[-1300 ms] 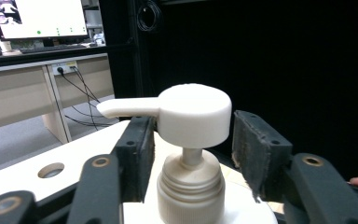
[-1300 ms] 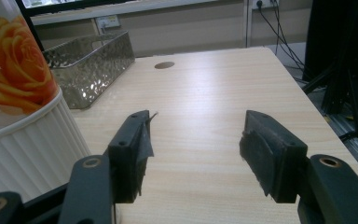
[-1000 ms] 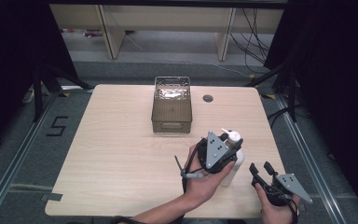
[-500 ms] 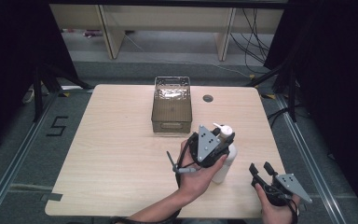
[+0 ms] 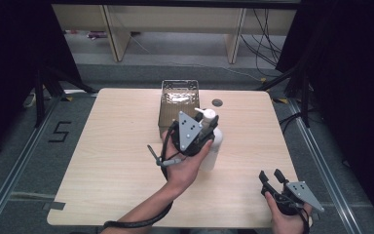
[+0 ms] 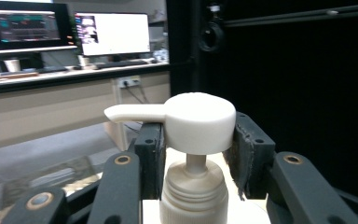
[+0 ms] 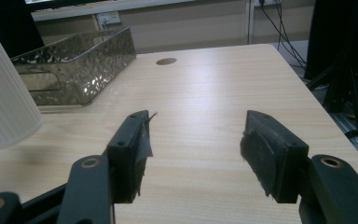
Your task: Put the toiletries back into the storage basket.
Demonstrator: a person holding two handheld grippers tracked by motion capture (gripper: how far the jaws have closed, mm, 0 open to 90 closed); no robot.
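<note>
— Now, where does your left gripper stand?

— Clamped on the white pump bottle, near the middle of the table, just off the near end of the clear tray. In the left gripper view both pads pinch the pump head, the nozzle pointing to the left of that view.

— And the axis?

— The bottle stands upright; the tray lies just beyond it, toward the table's far edge. A lift into the tray looks the likely move.

— Your right gripper?

— Jaws spread, holding nothing, near the table's near right corner, well apart from the bottle. The left hand is the 1 placed to carry.
</note>
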